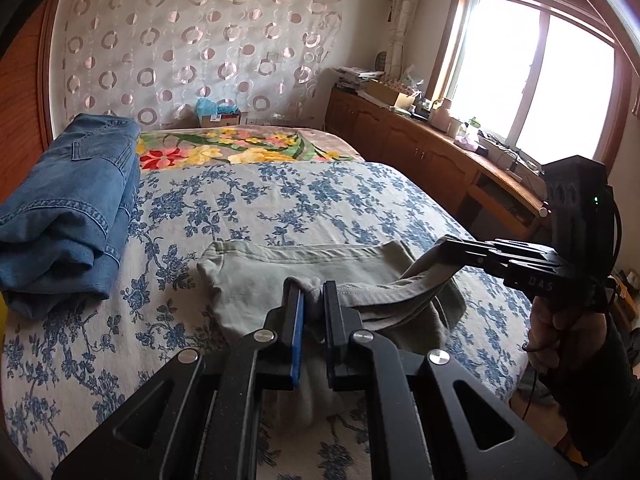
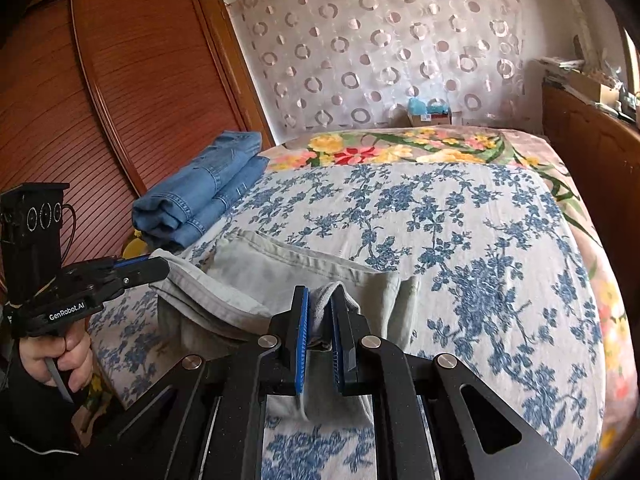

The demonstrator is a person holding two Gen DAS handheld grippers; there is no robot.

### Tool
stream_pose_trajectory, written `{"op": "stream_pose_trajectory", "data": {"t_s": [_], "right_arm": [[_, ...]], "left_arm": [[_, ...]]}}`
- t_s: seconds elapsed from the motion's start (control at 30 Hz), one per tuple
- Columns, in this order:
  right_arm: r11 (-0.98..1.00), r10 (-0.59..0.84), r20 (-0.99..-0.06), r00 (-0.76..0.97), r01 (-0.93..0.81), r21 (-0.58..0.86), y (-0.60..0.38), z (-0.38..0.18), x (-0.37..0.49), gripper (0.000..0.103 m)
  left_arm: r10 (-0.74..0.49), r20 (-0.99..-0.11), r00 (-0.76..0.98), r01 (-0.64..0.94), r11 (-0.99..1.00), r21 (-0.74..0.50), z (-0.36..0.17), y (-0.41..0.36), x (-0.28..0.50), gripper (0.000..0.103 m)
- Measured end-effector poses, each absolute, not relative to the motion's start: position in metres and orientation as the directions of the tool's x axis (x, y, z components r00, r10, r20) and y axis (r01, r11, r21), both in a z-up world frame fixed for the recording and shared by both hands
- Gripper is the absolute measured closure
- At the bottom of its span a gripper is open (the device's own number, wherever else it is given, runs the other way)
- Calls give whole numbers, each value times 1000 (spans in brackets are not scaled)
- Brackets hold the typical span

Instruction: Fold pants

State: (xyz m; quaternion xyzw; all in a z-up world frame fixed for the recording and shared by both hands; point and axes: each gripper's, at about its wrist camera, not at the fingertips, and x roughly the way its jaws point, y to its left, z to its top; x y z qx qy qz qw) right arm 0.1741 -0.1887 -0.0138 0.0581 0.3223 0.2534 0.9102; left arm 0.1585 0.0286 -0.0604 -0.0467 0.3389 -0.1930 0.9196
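We hold the left tongs [image 1: 311, 292] pinched narrow on a bunched edge of the pale grey-green pants [image 1: 256, 280], and the right tongs [image 2: 320, 300] likewise nipped onto the same garment's cloth. The pants lie on the blue-flowered bedspread [image 1: 320, 200], their long axis running crosswise between our two tongs, near edge lifted. Folded jeans [image 1: 76, 200] sit well apart at the bed's left.
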Motion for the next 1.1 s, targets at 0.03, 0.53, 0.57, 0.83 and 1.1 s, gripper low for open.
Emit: {"op": "stream_pose_trajectory", "data": {"t_s": [0.03,0.53,0.57,0.83,1.1], "right_arm": [[865,498,-560,663,-423,268,-187,-14,177,93],[892,445,-586,677,-396,220,-176,-21,211,93],[893,442,-590,675,-394,218,-175,-23,213,93],[898,428,-601,675,-391,199,-170,-26,222,93],[901,421,-616,666,-383,203,-172,-28,225,93]], "left_arm": [[-387,-606,695,323,921,-218,-61,30,161,93],[-384,-618,686,321,922,-216,-70,34,199,93],[-384,-619,685,321,922,-217,-71,35,200,93],[-374,-635,676,315,926,-209,-76,35,210,93],[-355,-651,671,301,933,-199,-78,32,213,93]]}}
